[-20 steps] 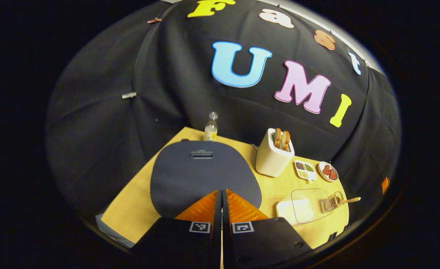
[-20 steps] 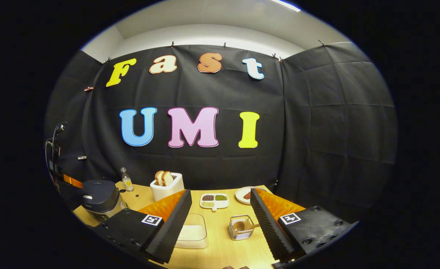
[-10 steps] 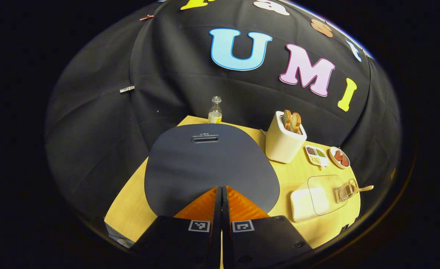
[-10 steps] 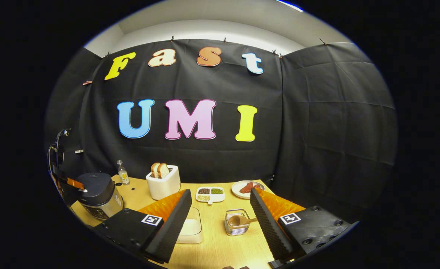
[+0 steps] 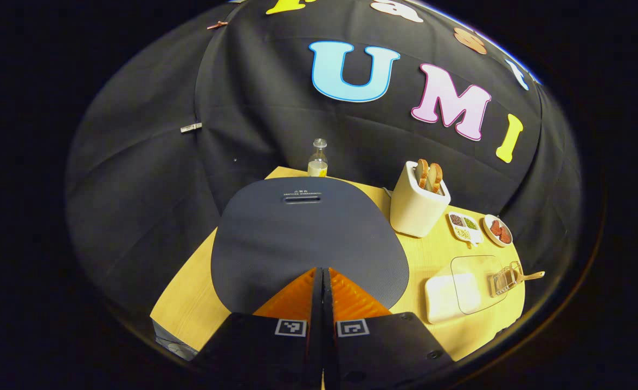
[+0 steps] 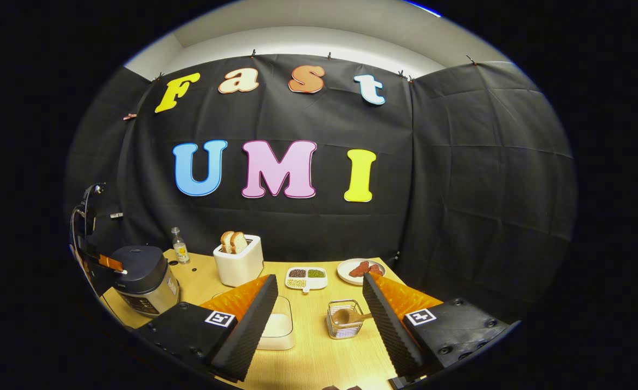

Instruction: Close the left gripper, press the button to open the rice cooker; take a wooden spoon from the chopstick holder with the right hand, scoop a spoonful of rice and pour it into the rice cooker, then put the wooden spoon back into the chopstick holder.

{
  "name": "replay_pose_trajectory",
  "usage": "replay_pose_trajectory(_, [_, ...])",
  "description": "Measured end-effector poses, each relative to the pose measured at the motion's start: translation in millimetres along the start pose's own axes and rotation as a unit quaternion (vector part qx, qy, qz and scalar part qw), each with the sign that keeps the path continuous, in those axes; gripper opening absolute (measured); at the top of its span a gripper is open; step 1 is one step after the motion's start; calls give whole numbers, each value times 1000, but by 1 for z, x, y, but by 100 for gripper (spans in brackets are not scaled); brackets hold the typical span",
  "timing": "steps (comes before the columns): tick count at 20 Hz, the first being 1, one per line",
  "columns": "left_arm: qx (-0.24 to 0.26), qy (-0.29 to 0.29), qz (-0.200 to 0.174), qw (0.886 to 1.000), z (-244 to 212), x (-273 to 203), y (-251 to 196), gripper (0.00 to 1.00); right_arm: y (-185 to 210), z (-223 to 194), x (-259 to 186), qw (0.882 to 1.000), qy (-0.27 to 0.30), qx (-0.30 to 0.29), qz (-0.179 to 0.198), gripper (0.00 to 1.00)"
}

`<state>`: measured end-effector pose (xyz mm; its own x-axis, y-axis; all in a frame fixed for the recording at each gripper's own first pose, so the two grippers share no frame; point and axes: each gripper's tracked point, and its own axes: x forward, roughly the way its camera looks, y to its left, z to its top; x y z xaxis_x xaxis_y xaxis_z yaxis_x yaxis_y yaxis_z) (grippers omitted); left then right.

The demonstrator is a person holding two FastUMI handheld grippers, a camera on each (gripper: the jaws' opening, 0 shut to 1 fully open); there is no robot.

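Two grippers: left gripper clenched, nearer the rice cooker lid than before; right gripper released, unmoved above table.

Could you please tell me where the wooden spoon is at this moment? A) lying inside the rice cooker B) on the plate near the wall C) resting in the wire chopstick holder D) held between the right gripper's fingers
C: in the right gripper view the wooden spoon sits in the wire chopstick holder, and the right gripper is open with nothing between its fingers.
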<state>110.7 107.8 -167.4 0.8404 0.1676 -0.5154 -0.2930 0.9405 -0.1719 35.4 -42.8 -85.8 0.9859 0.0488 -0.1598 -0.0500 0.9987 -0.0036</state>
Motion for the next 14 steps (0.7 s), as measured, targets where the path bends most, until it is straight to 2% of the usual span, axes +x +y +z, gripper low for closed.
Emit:
replay_pose_trajectory(3, [1, -12, -2, 1000, 5, 6, -1, 7, 3, -5, -6, 1000, 4, -5, 9, 98])
replay_pose_trajectory(5, [7, -29, 11, 999, 13, -3, 2, 6, 3, -5, -9, 1000, 3, -10, 13, 98])
replay_pose_trajectory(7, [-4, -95, 27, 995, 44, -23, -3, 6, -4, -5, -11, 1000, 2, -14, 9, 98])
replay_pose_trajectory(9, [2, -162, 43, 986, 88, -53, -7, 6, -11, -6, -11, 1000, 5, -9, 3, 98])
replay_pose_trajectory(10, [9, -188, 50, 981, 107, -66, -9, 2, -14, -8, -11, 1000, 8, -6, 1, 98])
replay_pose_trajectory(11, [16, -206, 54, 977, 118, -78, -13, 6, -17, -9, -9, 1000, 10, -5, -1, 98])
replay_pose_trajectory(14, [27, -226, 43, 973, 131, -99, -31, 6, -27, -9, -2, 1000, 10, -2, -5, 98])
